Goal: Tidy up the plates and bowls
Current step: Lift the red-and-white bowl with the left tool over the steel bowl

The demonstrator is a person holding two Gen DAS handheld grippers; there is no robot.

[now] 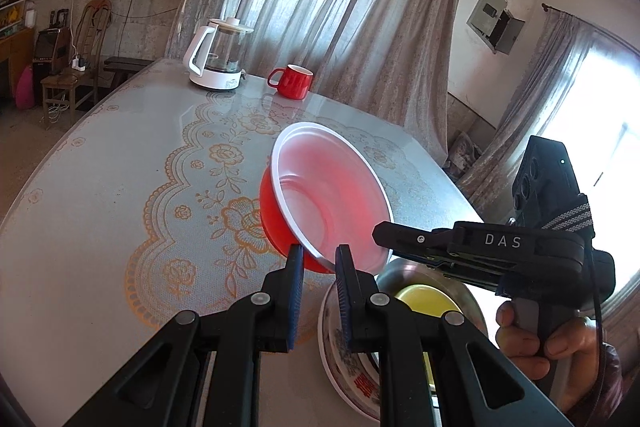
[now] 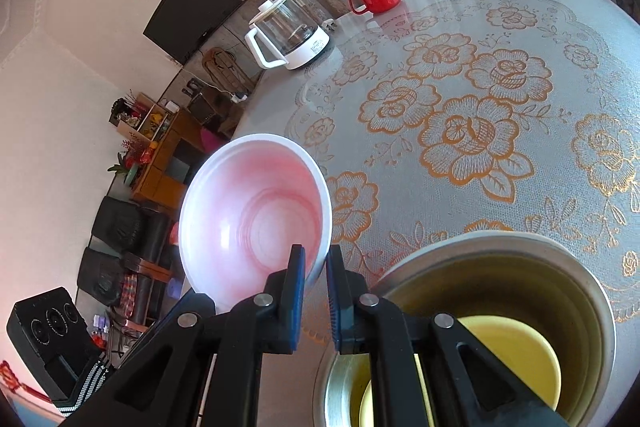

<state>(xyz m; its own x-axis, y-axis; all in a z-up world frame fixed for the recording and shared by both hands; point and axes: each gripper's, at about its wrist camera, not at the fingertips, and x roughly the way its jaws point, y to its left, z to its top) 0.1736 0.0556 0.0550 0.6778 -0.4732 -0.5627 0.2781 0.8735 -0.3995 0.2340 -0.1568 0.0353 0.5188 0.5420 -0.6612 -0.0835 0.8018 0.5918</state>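
Two grippers at one rim. Red bowl (image 1: 332, 187) up off the counter (image 1: 120, 167), tipped on edge, white inside turned toward both cameras, red outside facing away and down.

Right gripper (image 2: 316, 265) astride the near right part of that rim, fingers (image 2: 297, 279) drawn close on the thin wall, one pad inside and one outside; by the look of it, clamped and carrying the weight. Left gripper (image 1: 319, 255) astride the near edge as well, but with daylight either side of the rim in the left wrist view; impossible to tell whether pinching or merely straddling.

Below and to the right of the right fingers: steel bowl (image 2: 500, 243) sitting mouth up, yellow bowl (image 2: 516, 343) nested inside, the pair resting in a patterned dish (image 1: 344, 375) at the near edge of the counter. Held bowl to the left of that stack, just beside and higher, not touching.

Likely next: nesting into the stack. Needed for that, a short carry rightward and a roll to level the mouth upward before lowering. Right gripper nearer the stack and better placed to lead. Risk: a tilted rim catching the steel lip.
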